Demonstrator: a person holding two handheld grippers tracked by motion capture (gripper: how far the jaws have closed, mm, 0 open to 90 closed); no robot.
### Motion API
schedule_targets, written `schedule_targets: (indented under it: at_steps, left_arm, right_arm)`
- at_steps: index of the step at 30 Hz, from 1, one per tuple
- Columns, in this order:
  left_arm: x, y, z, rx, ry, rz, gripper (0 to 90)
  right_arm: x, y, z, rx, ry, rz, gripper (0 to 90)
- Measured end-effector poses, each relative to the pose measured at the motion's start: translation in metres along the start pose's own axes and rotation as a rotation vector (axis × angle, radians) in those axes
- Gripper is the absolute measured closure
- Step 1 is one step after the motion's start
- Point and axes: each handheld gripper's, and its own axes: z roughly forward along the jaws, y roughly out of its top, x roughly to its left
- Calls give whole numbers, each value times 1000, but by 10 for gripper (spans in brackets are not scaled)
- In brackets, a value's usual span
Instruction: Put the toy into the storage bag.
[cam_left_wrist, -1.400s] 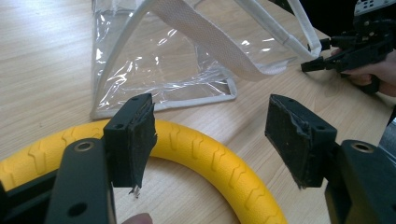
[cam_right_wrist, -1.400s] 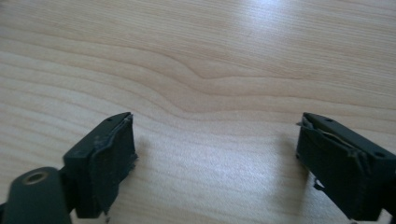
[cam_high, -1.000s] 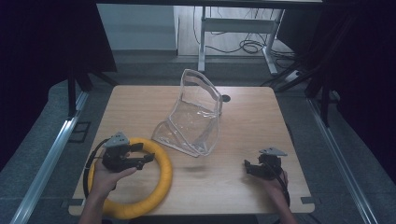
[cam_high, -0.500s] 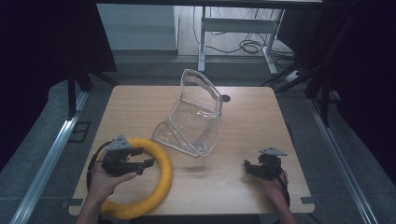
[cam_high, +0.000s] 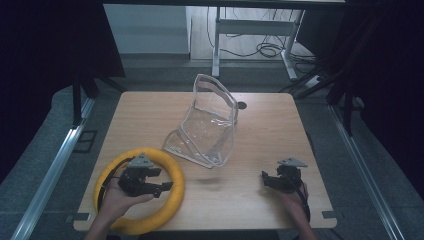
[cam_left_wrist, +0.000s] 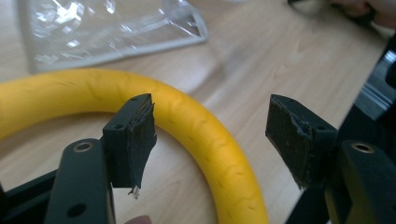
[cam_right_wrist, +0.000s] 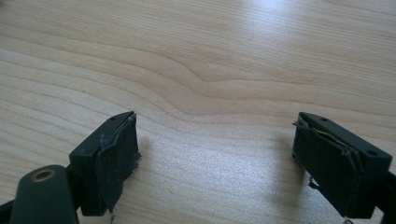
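A yellow foam ring lies flat at the table's near left corner. My left gripper hovers over the ring's right side, open, jaws pointing right. In the left gripper view the ring curves between the two wide-apart jaws, and nothing is clamped. A clear plastic zip bag stands slumped at the table's middle, mouth upward; its edge lies just beyond the ring. My right gripper rests low at the near right, open over bare wood.
The wooden table has a small dark hole behind the bag. Desk legs and cables stand on the floor beyond the far edge. Metal rails run along both sides of the table.
My left gripper has shifted slightly toward the near edge over the ring. The right gripper, bag and ring stay where they were.
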Motion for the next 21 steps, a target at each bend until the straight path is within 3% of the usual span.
schedule_targets:
  at_steps: [8,10,11,12,15,19,21]
  left_arm:
    - [-10,-8,12,114,2,21,340]
    - [-14,-15,22,179,-15,29,340]
    - [-14,-15,22,179,-15,29,341]
    - [-16,-18,28,214,4,35,341]
    - [-18,-19,31,225,8,34,349]
    - [-21,-22,40,268,2,38,354]
    - [-24,-24,46,294,19,40,360]
  right_arm:
    - [0,0,0,-1,-2,1,150]
    - [0,0,0,-1,-2,2,152]
    - [0,0,0,-1,-2,2,152]
    - [0,0,0,-2,-2,2,152]
    - [0,0,0,-1,-3,3,152]
    - [0,0,0,-2,-3,3,152]
    - [0,0,0,-1,-3,3,152]
